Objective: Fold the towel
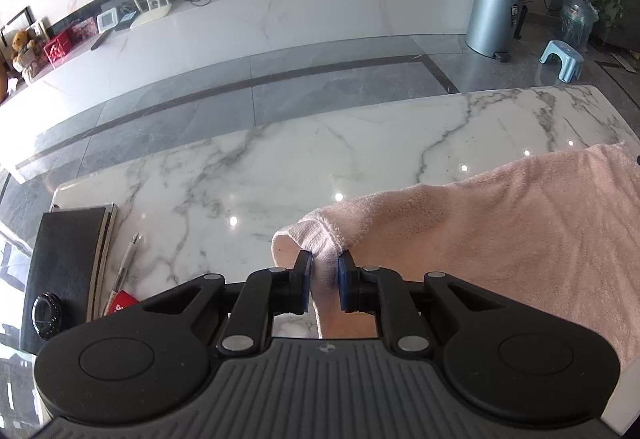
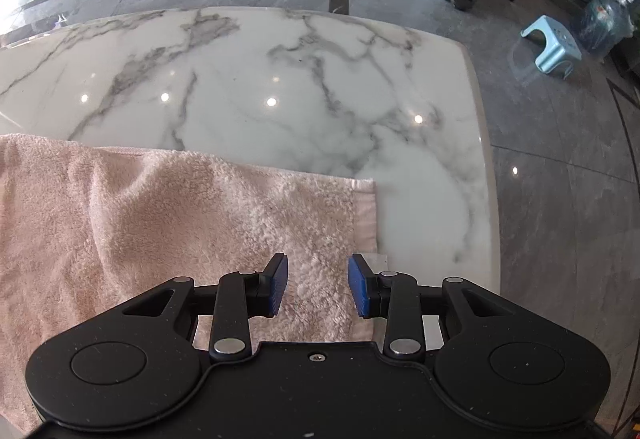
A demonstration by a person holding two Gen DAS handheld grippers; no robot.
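Left fingers [image 1: 306, 271] pinching pink towel [image 1: 500, 223], marble table [image 1: 280, 159], grey tiled floor [image 1: 320, 87]

A white marble table [image 1: 360, 143] with grey veins held a pink towel [image 1: 520, 223], a dark notebook [image 1: 66, 259], a pen [image 1: 126, 259] and a round black object [image 1: 47, 315].

From my left wrist view, the pink towel [image 1: 520, 223] runs off the right edge of the frame, so I can't see its far end. Its pinched hem disappears behind the left gripper [image 1: 325, 281] body at the bottom. At lower left, the dark notebook [image 1: 66, 259] is cut by the frame edge. In my right wrist view, the towel [image 2: 160, 223] leaves the left edge, and its near part is hidden under the right gripper [image 2: 317, 285].
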